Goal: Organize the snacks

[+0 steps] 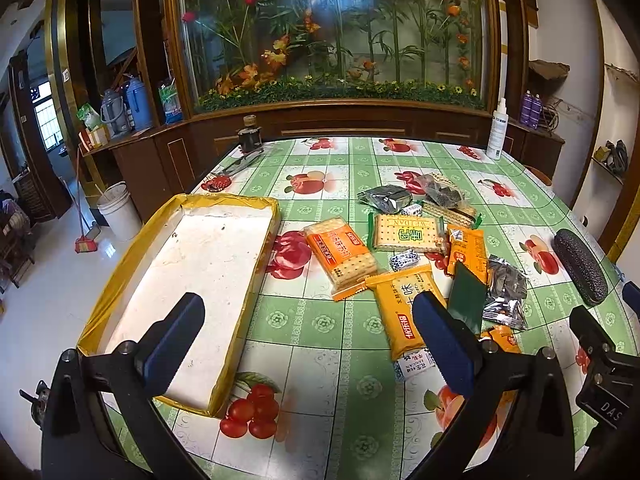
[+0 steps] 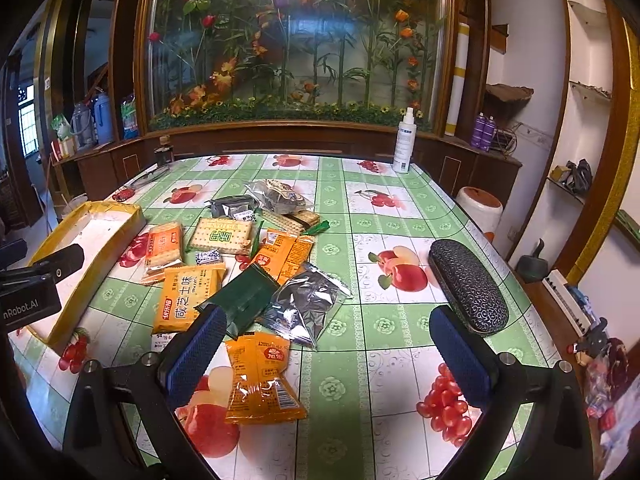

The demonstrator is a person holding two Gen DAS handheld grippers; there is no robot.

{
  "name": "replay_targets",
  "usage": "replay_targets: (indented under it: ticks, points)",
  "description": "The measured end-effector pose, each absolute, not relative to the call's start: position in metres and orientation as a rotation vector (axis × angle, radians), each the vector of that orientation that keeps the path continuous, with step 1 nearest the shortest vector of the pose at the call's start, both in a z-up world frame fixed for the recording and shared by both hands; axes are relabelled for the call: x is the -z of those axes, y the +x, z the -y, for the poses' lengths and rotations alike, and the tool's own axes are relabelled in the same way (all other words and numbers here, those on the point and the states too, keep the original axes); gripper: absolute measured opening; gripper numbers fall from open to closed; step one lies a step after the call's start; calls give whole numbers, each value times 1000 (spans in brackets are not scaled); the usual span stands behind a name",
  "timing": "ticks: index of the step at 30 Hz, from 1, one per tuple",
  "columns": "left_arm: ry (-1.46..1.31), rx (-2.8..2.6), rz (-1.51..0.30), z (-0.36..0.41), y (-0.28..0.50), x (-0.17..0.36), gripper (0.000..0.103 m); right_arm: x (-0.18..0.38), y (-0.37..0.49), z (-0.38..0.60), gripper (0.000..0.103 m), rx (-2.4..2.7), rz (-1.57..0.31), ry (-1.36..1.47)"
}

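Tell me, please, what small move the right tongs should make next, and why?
Probably lower the right tongs onto the orange snack packet lying closest between their open fingers. Both the right and the left tongs are open and hold nothing, the yellow-edged tray has no snacks in it, and every packet is scattered on the tablecloth, so the nearest one seems the easiest first pick.

- Orange snack packets: 4, e.g. (image 2: 262,380)
- Cracker pack with green label (image 2: 222,235): 1
- Silver foil packets: 2, e.g. (image 2: 306,309)
- Dark green packet (image 2: 244,300): 1
- Small blue-white candies: 3 seen, e.g. (image 2: 208,257)
- Tray (image 1: 256,200): 1
- Glasses case (image 2: 468,285): 1
- Spray bottle (image 2: 404,142): 1
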State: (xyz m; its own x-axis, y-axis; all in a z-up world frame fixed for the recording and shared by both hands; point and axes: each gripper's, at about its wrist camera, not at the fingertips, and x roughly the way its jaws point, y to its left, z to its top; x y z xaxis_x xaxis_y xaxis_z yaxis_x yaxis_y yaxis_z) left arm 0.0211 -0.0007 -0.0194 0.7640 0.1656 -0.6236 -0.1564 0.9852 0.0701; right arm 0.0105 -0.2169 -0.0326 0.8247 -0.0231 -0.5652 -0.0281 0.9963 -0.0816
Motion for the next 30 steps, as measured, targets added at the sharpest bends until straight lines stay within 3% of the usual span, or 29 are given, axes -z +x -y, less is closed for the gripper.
replay_targets:
  ticks: [30]
  points:
    - [32, -185, -685, 4, 17, 20, 103, 32, 9, 218, 102, 67, -606, -104]
